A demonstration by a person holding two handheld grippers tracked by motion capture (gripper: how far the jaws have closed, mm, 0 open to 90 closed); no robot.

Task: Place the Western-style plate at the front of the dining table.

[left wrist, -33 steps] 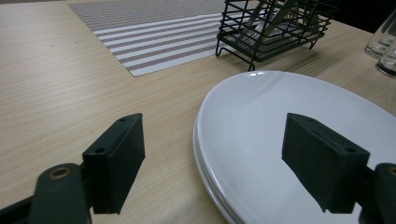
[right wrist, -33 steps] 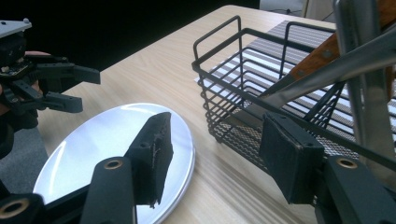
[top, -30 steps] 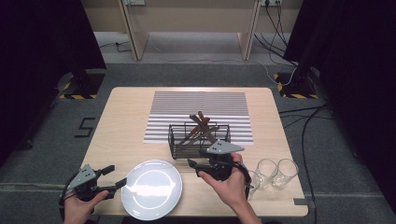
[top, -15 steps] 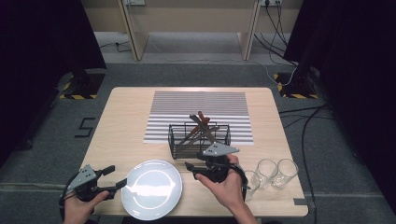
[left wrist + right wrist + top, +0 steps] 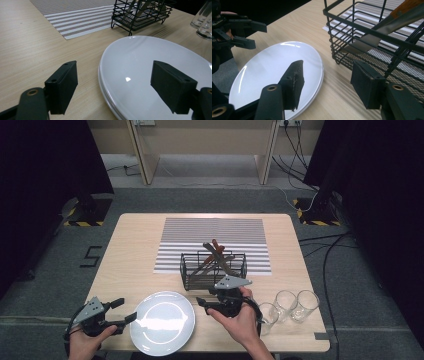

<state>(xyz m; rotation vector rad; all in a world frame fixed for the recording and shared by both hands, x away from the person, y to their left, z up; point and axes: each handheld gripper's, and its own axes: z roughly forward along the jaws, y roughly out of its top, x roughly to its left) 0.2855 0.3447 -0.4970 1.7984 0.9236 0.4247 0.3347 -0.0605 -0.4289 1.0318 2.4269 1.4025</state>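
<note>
Two grippers in play, fingers apart on both, nothing held. Left gripper [image 5: 122, 312] sits at the near left corner of the table [image 5: 135, 250]; in the left gripper view its fingers [image 5: 62, 90] straddle the near-left rim of the white plate [image 5: 162, 321], one over bare wood, the other over the plate's surface, not touching as far as can be told. Right gripper [image 5: 204, 301] sits between plate and wire basket [image 5: 214, 270]; in the right gripper view one of its fingers [image 5: 293, 83] hangs over the plate's right edge, the other just in front of the basket wall.

Writing: no brand or label readable on any item; a mark like a "5" on the floor [image 5: 91, 256] left of the table.

Versus one second ago: right gripper has shifted slightly left, toward the plate. Left gripper, plate, basket, glasses [image 5: 287, 304] unchanged.

Orientation: plate is round and lies flat, face up, near front edge, so no long axis. Basket's long side runs left-right; wooden-handled utensils [image 5: 216, 251] in it lean crossed, handles up and toward the far side.
</note>
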